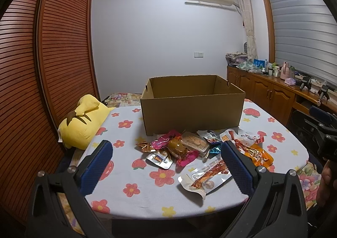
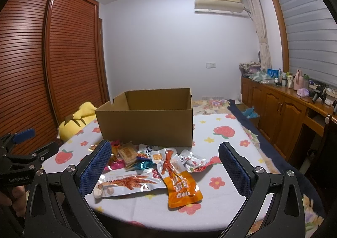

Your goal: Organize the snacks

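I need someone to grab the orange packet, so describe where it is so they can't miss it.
Find the open cardboard box on the flowered tablecloth; a heap of snack packets lies before it. The orange packet lies at the heap's near right edge, the only solid orange one, beside a long silver packet.

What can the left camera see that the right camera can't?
Only the left wrist view shows the whole yellow plush toy, plus the right gripper at its edge. Only the right wrist view shows the bare strawberry cloth to the right of the box, the blue thing on the floor, and the left gripper at its edge. Both show the open cardboard box with the pile of snack packets on the table in front of it.
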`<state>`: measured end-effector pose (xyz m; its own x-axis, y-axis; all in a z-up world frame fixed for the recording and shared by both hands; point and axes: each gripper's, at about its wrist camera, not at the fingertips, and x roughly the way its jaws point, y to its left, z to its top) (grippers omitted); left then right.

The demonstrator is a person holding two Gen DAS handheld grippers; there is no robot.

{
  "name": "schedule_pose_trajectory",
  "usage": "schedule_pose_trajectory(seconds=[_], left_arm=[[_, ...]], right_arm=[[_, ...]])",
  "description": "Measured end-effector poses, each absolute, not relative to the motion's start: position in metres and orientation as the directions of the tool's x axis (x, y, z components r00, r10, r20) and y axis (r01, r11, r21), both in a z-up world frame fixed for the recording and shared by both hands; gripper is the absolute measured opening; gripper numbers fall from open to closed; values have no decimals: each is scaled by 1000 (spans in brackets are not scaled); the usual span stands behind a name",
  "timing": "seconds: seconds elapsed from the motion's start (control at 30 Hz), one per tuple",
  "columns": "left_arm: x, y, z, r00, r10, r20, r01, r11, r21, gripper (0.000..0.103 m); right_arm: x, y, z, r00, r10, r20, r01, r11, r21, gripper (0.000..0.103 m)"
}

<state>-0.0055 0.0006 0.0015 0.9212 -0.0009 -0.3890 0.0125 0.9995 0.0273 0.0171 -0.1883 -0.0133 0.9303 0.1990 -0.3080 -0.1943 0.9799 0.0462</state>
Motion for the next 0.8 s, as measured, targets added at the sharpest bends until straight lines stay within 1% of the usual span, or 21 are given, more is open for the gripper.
schedule_pose_trajectory(seconds=[0.8], left_arm=[[-9,-1,8,926,-10,-378,24,999,33,103]], right_arm=[[17,-185,-9,932,198,-303,-194,980,44,103]])
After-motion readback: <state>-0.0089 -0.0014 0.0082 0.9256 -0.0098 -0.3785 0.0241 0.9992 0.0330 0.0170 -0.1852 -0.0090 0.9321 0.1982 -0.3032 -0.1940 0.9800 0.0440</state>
